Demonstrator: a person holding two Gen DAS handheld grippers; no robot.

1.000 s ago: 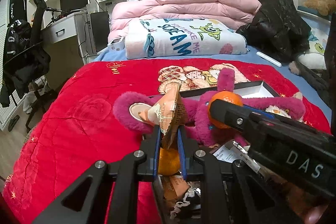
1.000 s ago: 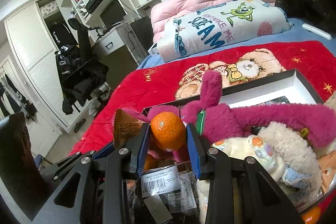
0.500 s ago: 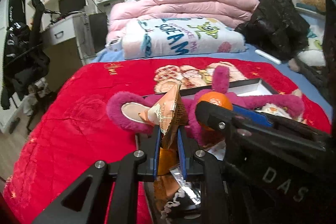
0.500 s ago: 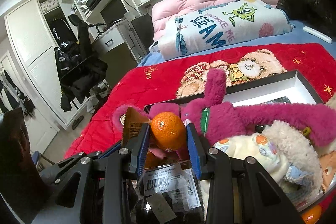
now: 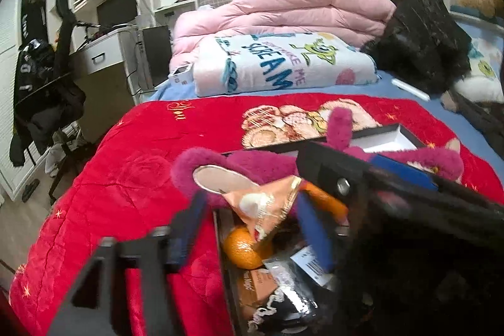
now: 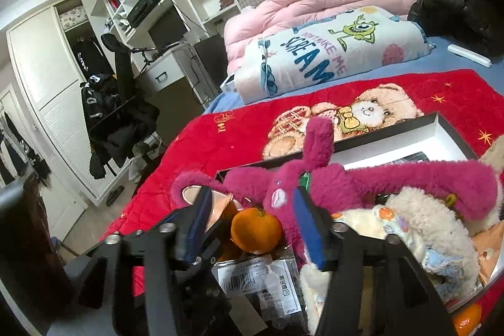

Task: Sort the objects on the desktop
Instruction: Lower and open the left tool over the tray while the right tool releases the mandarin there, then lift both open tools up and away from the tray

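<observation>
Moments after clamping them, both grippers stand wide open over the black box (image 6: 393, 128): the left gripper (image 5: 249, 216) has dropped its orange snack packet (image 5: 267, 206) between its jaws, the right gripper (image 6: 252, 225) its tangerine (image 6: 255, 229), both sorted

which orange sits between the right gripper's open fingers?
The stem-topped orange beside the magenta plush, lying free between the right gripper fingers. The other orange sits outside the box at the bottom-right edge.
</observation>
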